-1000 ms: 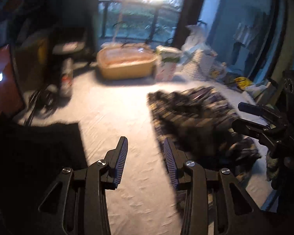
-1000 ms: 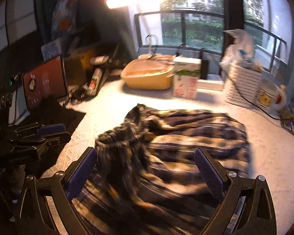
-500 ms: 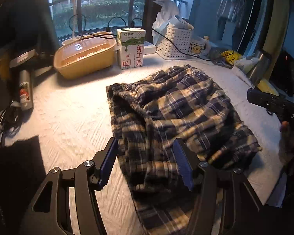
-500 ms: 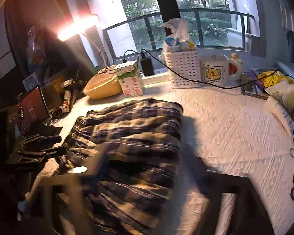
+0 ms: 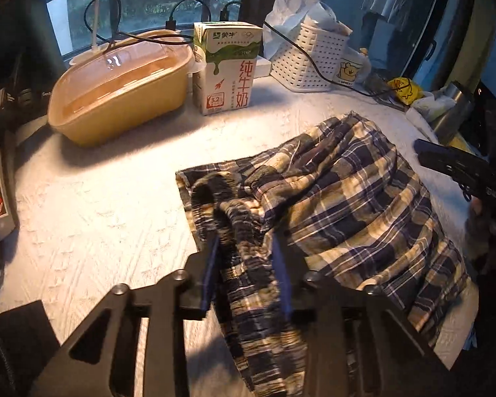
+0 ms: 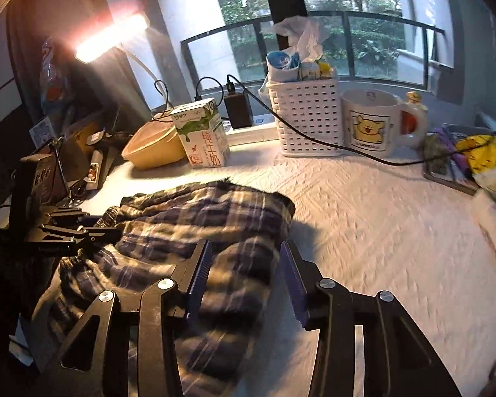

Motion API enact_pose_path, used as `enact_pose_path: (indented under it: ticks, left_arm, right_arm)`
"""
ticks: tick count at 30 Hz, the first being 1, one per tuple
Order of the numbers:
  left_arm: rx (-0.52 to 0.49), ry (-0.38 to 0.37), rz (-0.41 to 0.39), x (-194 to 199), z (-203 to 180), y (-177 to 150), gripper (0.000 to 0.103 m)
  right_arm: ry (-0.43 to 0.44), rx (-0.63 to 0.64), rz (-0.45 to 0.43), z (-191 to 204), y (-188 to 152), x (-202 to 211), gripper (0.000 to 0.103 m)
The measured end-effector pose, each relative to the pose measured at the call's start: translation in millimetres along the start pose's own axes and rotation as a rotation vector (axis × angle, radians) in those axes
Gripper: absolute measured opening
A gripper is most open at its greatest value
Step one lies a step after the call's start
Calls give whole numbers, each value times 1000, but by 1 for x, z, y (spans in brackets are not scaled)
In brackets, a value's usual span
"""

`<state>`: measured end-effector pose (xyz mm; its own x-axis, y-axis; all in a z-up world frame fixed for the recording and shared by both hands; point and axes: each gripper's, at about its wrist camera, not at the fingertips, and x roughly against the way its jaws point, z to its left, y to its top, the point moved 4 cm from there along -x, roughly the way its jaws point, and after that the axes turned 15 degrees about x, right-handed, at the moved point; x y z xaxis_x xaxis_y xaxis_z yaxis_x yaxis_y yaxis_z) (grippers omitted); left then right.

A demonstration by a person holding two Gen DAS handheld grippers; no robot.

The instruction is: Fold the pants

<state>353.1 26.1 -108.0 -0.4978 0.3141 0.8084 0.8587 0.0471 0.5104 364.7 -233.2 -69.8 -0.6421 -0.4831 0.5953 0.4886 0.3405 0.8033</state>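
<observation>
Plaid pants (image 5: 340, 198) lying crumpled on the white textured surface (image 5: 109, 225), elastic waistband bunched up toward the left gripper (image 5: 246, 264). Left fingers (image 5: 211, 271) just closing, narrow gap now, with a fold of the waistband between them and apparently pinched. Right gripper (image 6: 244, 274) at the other edge of the pants, fingers (image 6: 200, 274) likewise just closing, a ridge of the plaid cloth between them; left pad against the cloth, right pad seemingly still clear of it, though blur makes this hard to tell. Beyond the left fingers: yellow lidded container (image 5: 115, 92) and milk carton (image 5: 226, 69). Beyond the right fingers: white perforated basket (image 6: 306, 119) and cartoon mug (image 6: 373, 122), a black cable (image 6: 314, 135) draped across the basket.
</observation>
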Motion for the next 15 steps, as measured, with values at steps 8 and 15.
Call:
enact_pose_path:
  ticks: [8,15]
  left_arm:
    - [-6,11,-148,18,-4,21,10]
    - [32,72,-121,-13,11,40,11]
  right_arm:
    - [53,26,97,-10,13,-65,18]
    - [-22,108,128,-10,28,-88,18]
